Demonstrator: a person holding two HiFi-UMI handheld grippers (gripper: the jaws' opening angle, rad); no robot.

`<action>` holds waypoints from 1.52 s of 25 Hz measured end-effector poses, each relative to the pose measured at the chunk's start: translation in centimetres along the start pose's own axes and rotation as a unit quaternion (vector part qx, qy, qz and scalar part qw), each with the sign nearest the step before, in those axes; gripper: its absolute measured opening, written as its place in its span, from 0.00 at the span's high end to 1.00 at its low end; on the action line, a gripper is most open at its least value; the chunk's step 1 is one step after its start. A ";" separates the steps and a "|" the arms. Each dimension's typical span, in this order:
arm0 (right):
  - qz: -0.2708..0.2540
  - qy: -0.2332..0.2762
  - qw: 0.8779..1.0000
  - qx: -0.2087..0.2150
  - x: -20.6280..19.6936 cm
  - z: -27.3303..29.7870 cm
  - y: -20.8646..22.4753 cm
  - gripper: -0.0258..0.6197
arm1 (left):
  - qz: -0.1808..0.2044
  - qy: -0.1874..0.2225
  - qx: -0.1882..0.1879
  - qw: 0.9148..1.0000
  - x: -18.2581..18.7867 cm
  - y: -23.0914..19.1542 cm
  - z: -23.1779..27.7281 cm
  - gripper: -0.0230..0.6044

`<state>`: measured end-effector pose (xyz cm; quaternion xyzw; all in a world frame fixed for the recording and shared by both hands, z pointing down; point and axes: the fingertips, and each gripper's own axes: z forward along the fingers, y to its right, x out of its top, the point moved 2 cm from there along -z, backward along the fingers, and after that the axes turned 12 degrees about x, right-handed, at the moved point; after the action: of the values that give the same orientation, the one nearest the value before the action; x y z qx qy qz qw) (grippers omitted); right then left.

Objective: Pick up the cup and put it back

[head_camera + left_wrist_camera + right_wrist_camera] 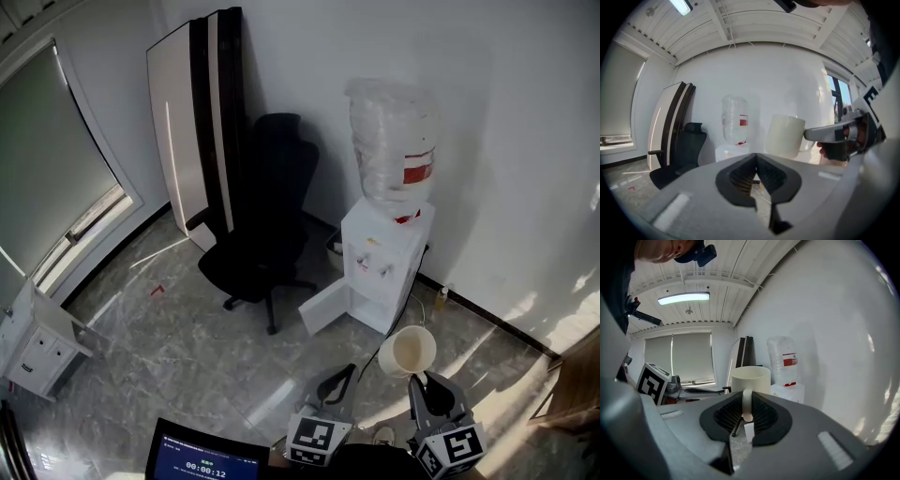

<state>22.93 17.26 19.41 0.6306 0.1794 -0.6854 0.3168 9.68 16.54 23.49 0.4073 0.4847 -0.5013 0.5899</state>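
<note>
A cream cup [409, 352] hangs in the air in front of me, upright, its mouth facing up. My right gripper [425, 382] is shut on the cup's handle; in the right gripper view the handle [746, 405] sits pinched between the dark ribbed pads [764, 416], with the cup [750, 378] just beyond them. My left gripper [339, 380] is held to the left of the cup, apart from it, its jaws closed with nothing between them. In the left gripper view the fingertips meet [756, 154], and the cup [785, 136] shows to the right.
A white water dispenser [382, 255] with a large bottle [394, 150] stands against the wall ahead, its lower door open. A black office chair [264, 220] and leaning panels [199, 122] are to its left. A white desk [37, 342] is at the far left. The floor is grey marble.
</note>
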 end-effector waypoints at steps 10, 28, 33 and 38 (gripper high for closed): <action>0.000 -0.006 1.000 -0.004 -0.1 1.7 0.1 0.88 | -0.003 -0.001 -0.003 1.000 -0.4 -1.2 1.0 0.96; -0.001 -0.009 1.000 0.009 -0.3 2.5 0.5 0.88 | -0.005 0.006 0.012 1.000 0.1 -2.0 1.4 0.96; -0.004 -0.009 1.000 0.010 -0.1 2.7 0.4 0.88 | -0.007 0.011 0.013 1.000 0.4 -2.3 1.5 0.96; -0.006 -0.010 1.000 0.011 0.1 3.1 0.3 0.88 | -0.004 0.013 0.012 1.000 0.6 -2.5 1.6 0.96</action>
<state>20.84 15.02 19.77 0.6259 0.1728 -0.6956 0.3074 7.45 14.43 23.22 0.4190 0.4882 -0.5034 0.5768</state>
